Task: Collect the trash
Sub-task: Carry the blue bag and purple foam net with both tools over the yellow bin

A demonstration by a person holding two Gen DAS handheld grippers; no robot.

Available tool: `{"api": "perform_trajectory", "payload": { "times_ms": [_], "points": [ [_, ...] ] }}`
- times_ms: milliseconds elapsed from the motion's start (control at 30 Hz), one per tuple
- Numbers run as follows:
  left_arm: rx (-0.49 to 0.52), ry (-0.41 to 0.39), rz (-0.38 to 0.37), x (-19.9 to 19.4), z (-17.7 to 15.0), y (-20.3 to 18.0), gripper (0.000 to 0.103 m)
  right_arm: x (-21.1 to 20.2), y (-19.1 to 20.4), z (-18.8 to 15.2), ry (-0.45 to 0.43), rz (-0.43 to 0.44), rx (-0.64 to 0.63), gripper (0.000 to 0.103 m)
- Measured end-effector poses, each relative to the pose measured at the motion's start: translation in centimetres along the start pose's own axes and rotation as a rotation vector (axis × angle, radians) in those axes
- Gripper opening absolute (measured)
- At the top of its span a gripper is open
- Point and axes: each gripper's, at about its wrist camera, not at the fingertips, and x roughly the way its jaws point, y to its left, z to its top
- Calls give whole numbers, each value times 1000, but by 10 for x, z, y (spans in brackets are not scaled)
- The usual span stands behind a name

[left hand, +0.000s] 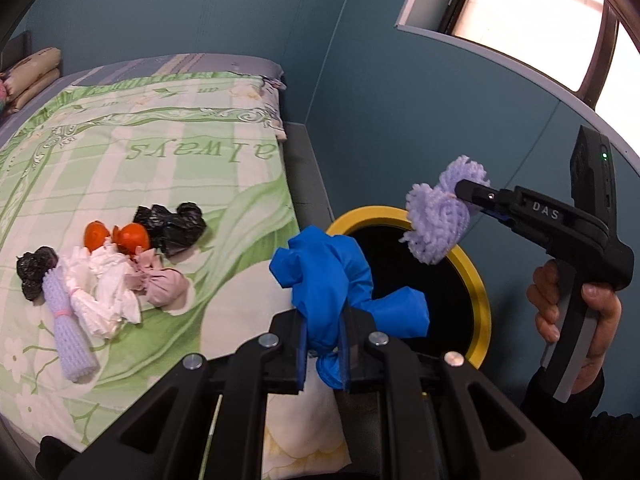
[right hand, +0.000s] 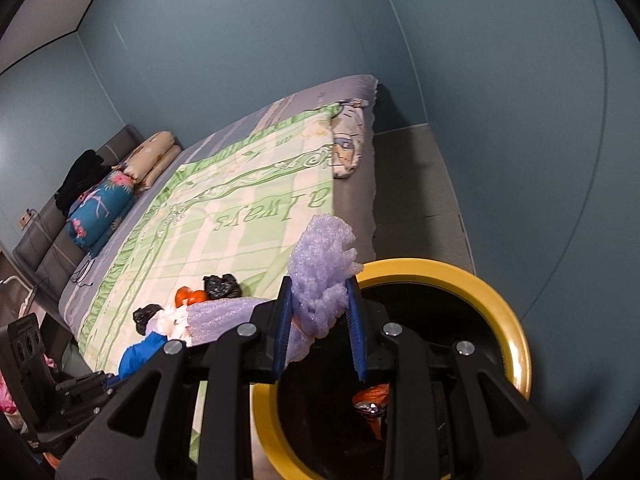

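Lilac foam netting (right hand: 320, 276) is clamped in the right gripper (right hand: 320, 322), above the yellow-rimmed bin (right hand: 516, 344). Left gripper (left hand: 325, 344) clasps a blue bag (left hand: 324, 280); possibly orange wrapper below.

Left gripper (left hand: 325, 354): matt black plastic, bright metal pivot pins. It clamps a blue bag (left hand: 332, 280) of thin, smooth film. Purple foam netting (right hand: 320, 280): soft, ribbed, slightly glittery. Bin (right hand: 516, 344): glossy yellow rim, probably plastic. Quilt (left hand: 160, 152): matt printed cloth. Black bags (left hand: 172, 226): crinkled glossy film.
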Motion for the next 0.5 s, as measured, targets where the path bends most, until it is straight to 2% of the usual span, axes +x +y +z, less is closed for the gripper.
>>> {"api": "perform_trajectory", "payload": {
  "times_ms": [500],
  "points": [
    [75,84,-57,39,-3,-40,11,9,-29,-5,-7,-110,29,25]
  ]
}}
